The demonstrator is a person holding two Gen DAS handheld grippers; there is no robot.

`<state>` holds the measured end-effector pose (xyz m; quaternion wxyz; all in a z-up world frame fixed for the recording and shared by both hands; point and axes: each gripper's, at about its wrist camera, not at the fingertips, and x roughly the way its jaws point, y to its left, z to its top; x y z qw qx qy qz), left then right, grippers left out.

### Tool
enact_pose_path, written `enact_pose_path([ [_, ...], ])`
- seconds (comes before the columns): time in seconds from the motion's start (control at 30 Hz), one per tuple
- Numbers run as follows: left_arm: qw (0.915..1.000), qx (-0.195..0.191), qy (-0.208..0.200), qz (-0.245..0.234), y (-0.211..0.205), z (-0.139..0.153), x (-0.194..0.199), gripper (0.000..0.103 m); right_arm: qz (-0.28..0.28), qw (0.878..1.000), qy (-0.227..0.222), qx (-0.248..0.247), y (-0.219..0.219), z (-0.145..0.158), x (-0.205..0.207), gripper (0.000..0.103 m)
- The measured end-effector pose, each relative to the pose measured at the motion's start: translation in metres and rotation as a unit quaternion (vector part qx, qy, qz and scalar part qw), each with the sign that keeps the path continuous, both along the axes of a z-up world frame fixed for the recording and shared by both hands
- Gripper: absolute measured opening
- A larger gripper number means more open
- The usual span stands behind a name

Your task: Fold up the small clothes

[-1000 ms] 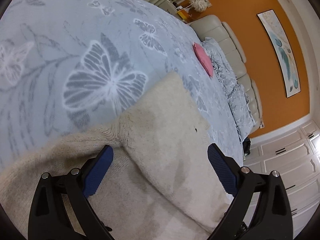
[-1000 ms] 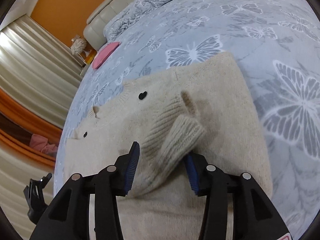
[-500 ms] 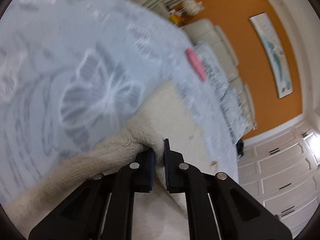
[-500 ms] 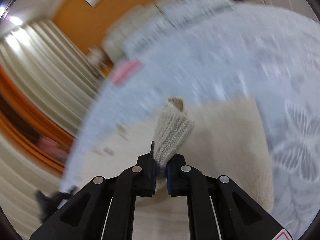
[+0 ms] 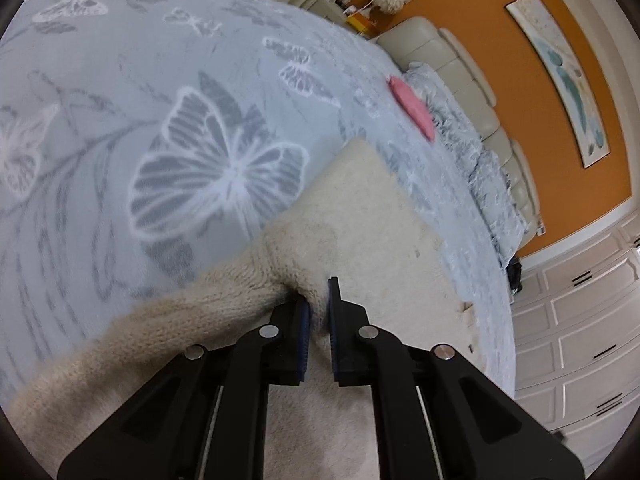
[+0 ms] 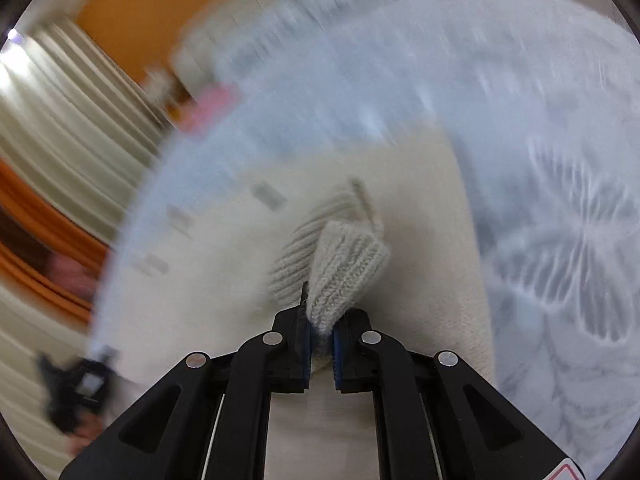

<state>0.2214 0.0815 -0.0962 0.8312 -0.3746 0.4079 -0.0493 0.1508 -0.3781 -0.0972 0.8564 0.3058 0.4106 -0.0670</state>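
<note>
A small cream knit sweater (image 5: 360,216) lies on a light blue bedspread with butterfly print (image 5: 120,100). My left gripper (image 5: 318,308) is shut on a fold of the sweater where a sleeve (image 5: 168,328) meets the body. In the right wrist view the sweater (image 6: 420,216) lies spread out, and my right gripper (image 6: 320,320) is shut on its ribbed sleeve cuff (image 6: 344,264), which stands up above the body. The right wrist view is blurred by motion.
A pink cloth (image 5: 412,108) lies farther up the bed near rumpled bedding (image 5: 480,152) and a cream headboard (image 5: 452,60). An orange wall (image 5: 520,80) and white cabinets (image 5: 580,320) stand behind. Curtains (image 6: 60,128) show in the right wrist view.
Both grippers were open around the sweater a second ago and have closed on it. The right gripper has lifted the cuff and is moving; the left pinches the sleeve seam.
</note>
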Motion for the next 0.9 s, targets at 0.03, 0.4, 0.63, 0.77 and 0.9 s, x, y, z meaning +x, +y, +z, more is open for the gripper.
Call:
enact_pose_path([
  [0.03, 1.0, 0.004, 0.002, 0.0, 0.0, -0.001, -0.001, 0.007, -0.001, 1.0, -0.016, 0.006, -0.001, 0.006, -0.002, 0.006],
  [0.4, 0.9997, 0.007, 0.021, -0.004, 0.0, 0.003, -0.002, 0.026, -0.011, 1.0, -0.004, -0.02, -0.013, 0.04, -0.034, 0.037],
  [0.63, 0.9979, 0.013, 0.056, -0.029, 0.034, 0.045, -0.069, 0.087, 0.009, 0.993, 0.102, 0.06, 0.001, 0.048, -0.165, 0.059],
  [0.77, 0.9896, 0.042, 0.131, -0.042, 0.071, 0.038, -0.129, 0.091, 0.037, 0.977, 0.18, 0.112, 0.028, 0.026, -0.235, 0.064],
  [0.9, 0.9758, 0.035, 0.209, -0.055, 0.094, 0.012, -0.174, 0.091, 0.072, 0.962, 0.214, 0.153, 0.048, 0.009, -0.246, 0.065],
])
